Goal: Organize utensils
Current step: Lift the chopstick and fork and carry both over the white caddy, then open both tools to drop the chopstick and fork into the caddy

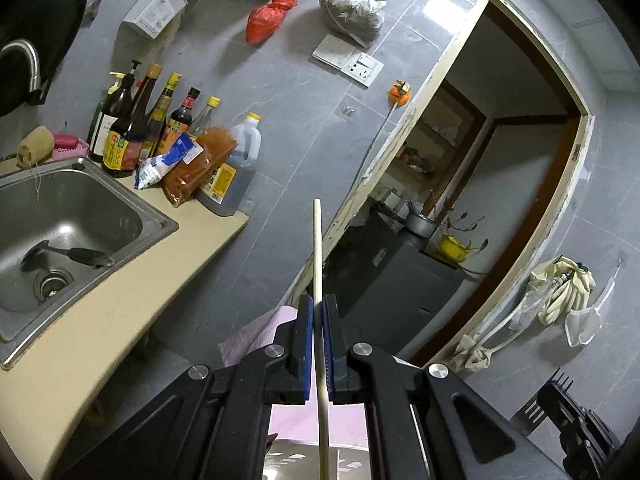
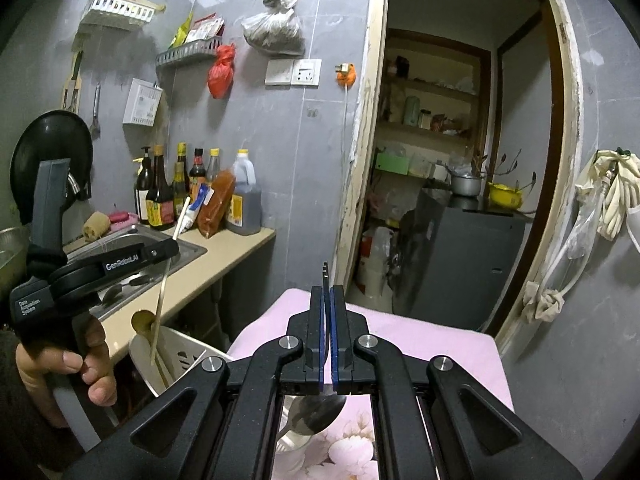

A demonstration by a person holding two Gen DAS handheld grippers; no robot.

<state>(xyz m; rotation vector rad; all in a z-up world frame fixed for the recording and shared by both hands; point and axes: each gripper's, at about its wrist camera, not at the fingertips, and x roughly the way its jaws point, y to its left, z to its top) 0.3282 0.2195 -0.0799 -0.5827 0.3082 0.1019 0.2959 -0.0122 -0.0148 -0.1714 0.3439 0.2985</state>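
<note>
The left gripper (image 1: 319,308) pinches a chopstick (image 1: 316,248) between its blue pads, the stick passing through the jaws and down toward a perforated metal holder (image 2: 182,354) beside the counter (image 2: 192,280). In the right wrist view the chopstick's lower end appears to enter that holder, where a ladle (image 2: 143,320) and other chopsticks already stand. The right gripper (image 2: 329,300) is pressed together on a fork (image 2: 325,270), tines protruding past the tips, over a pink cloth (image 2: 420,332). A spoon (image 2: 320,410) lies below it, and a utensil remains in the sink (image 1: 120,216). Judgement: partly done; both held items and these two are outstanding.
</note>
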